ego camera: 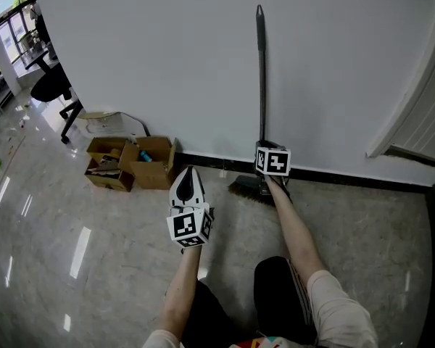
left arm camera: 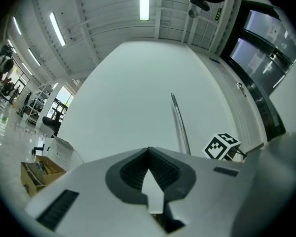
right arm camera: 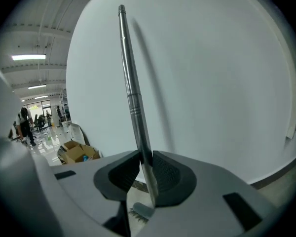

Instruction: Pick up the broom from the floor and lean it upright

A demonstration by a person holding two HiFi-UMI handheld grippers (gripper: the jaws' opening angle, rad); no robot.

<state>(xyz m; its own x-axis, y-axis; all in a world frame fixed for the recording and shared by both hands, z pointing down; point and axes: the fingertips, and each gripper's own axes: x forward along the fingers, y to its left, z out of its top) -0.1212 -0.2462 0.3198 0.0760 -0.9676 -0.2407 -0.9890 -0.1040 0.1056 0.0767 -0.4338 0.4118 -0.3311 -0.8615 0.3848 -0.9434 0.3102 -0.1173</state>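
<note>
The broom (ego camera: 261,78) stands upright against the white wall, its metal handle pointing up and its dark bristle head (ego camera: 250,189) on the floor by the baseboard. My right gripper (ego camera: 262,149) is shut on the handle low down, just above the head; in the right gripper view the pads (right arm camera: 164,169) press the handle (right arm camera: 130,83) from both sides. My left gripper (ego camera: 188,172) hangs left of the broom, apart from it, shut with nothing in it. In the left gripper view its jaws (left arm camera: 148,152) meet, and the handle (left arm camera: 180,127) shows beyond.
Open cardboard boxes (ego camera: 130,164) sit on the floor against the wall to the left of the broom. A black office chair (ego camera: 54,89) stands farther left. A door frame (ego camera: 413,122) runs down the wall at the right. The floor is glossy tile.
</note>
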